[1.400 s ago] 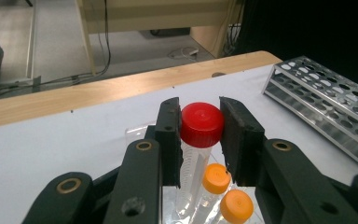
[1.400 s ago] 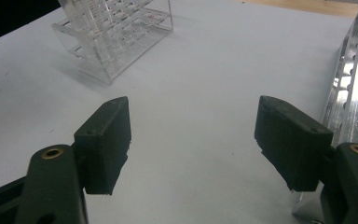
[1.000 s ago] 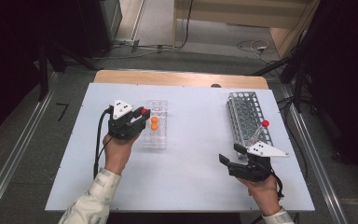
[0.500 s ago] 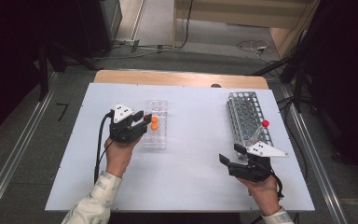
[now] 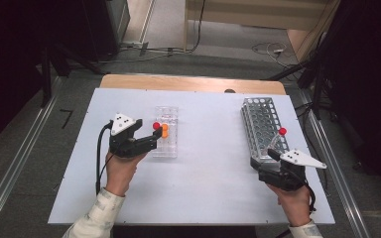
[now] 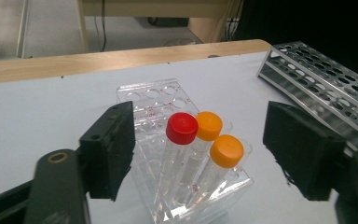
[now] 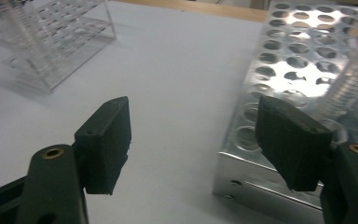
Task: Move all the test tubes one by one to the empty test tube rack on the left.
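While the left claw (image 5: 155,140) stands at the left side of the clear rack (image 5: 166,146) in the high view, its jaws have just been opening and now are spread; the red-capped tube (image 5: 156,126) stands in the rack, free. At the near right, the right claw (image 5: 262,159) is spread beside the metal rack (image 5: 260,121) on the desk (image 5: 208,173).

From the left gripper view, the red-capped tube (image 6: 181,140) stands between the spread jaws, touching none, beside two orange-capped tubes (image 6: 216,144).

From the right gripper view, the right claw (image 7: 193,144) is spread at the metal rack's (image 7: 298,70) near corner, nothing between the jaws.
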The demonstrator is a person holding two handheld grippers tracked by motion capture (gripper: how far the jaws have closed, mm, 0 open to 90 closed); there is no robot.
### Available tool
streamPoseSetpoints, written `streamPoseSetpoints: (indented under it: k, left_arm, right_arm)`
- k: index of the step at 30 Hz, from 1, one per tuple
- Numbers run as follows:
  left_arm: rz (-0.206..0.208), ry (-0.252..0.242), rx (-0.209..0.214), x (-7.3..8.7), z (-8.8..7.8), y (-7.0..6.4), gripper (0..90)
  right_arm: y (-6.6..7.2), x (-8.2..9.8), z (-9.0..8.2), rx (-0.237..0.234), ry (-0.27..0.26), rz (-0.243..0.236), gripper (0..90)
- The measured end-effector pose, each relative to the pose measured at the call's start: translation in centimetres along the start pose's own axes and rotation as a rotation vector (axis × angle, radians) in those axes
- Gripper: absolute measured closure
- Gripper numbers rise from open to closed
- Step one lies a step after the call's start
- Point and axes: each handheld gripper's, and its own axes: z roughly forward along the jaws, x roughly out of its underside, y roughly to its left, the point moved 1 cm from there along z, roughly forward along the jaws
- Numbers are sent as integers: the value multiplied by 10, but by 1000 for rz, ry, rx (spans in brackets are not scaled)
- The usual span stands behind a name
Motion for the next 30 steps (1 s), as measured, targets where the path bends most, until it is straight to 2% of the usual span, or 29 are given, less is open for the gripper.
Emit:
streamPoseSetpoints:
  k: [4, 6, 10, 16, 24, 30]
  left_arm:
    - [-2, 4, -7, 2, -1, 0, 200]
    - [-6, 3, -7, 2, 0, 0, 200]
    - [-5, -1, -6, 2, 0, -1, 201]
    - [2, 6, -5, 3, 1, -3, 204]
    - [2, 11, -1, 4, 2, -4, 212]
    - [1, 11, -1, 4, 2, -4, 215]
  right_arm:
    - [-17, -1, -2, 100, -14, 1, 257]
    - [-28, -2, -1, 136, -16, 23, 258]
    - [-45, -6, 6, 180, -21, 62, 303]
    - [-56, -9, 27, 208, -1, 73, 452]
    - [-64, -13, 43, 230, 5, 89, 692]
    - [-64, -22, 34, 236, -26, 79, 711]
